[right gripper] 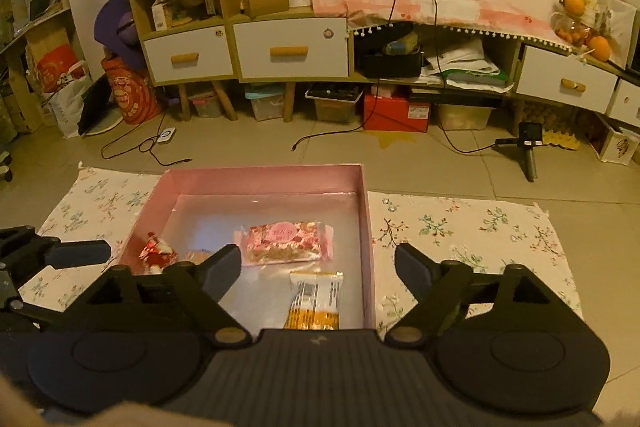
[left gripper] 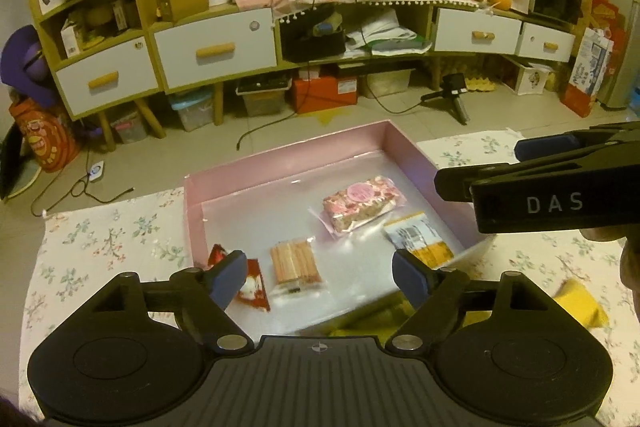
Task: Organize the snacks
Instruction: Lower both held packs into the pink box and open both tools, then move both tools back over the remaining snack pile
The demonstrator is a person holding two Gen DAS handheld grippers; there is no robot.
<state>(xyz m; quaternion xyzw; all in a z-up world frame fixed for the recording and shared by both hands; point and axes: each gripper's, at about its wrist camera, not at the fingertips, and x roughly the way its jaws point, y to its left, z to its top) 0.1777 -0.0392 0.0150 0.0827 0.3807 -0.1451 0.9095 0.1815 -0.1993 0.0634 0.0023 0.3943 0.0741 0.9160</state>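
From the left wrist, the left gripper [left gripper: 320,277] stands released, empty, over the near edge of a shallow pink cardboard box [left gripper: 280,163] on a floral tablecloth [left gripper: 104,243]. Inside lie a red foil snack [left gripper: 254,283], a clear pack of tan wafer sticks [left gripper: 295,263], a pink flowered nougat bar [left gripper: 360,203] and a yellow-and-white wrapper [left gripper: 420,241]. From the right wrist, the right gripper [right gripper: 318,269] is likewise spread wide, holding nothing, above the yellow-and-white wrapper [right gripper: 316,301] within the box [right gripper: 370,247].

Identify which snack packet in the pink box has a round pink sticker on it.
The pink speckled packet, lying farthest back in the pink box; the other packets lack round stickers.
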